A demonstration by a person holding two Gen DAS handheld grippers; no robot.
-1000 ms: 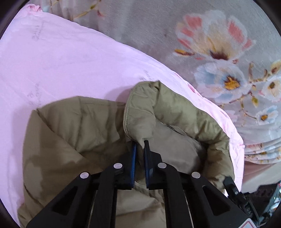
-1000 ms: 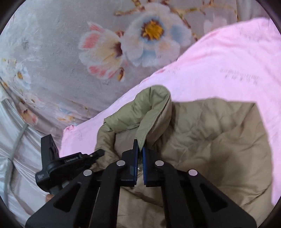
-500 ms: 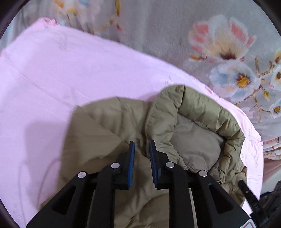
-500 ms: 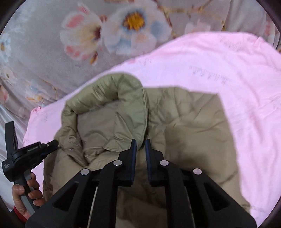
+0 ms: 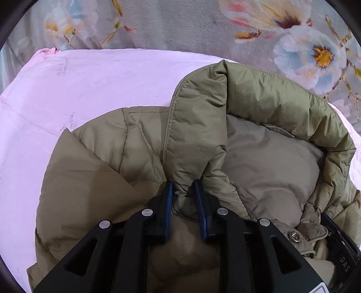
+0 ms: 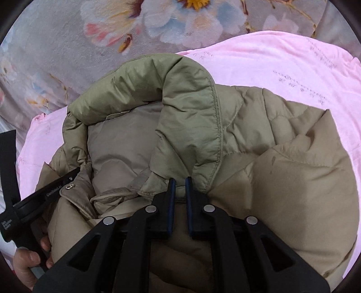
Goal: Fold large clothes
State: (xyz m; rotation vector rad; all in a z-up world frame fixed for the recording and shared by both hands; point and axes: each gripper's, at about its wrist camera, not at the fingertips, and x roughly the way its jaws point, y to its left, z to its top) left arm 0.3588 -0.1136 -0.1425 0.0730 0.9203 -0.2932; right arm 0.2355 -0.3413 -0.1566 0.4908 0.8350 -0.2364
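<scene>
A puffy olive-tan jacket lies on a pink sheet, its padded collar standing up around the lining. My left gripper is open, with the base of the collar's left end between its blue-padded fingers. In the right wrist view the same jacket and collar show. My right gripper is open a narrow gap at the collar's right end, with fabric at the fingertips. The left gripper's body and the hand holding it show at lower left.
The pink sheet lies on a grey bedspread with large flowers, which fills the far side of both views. A metal snap sits on the jacket's front placket near the right gripper's body.
Both grippers let go of the collar ends they held raised and opened. The jacket settled flat on the sheet. Both grippers dropped lower and closer to the collar's base.
</scene>
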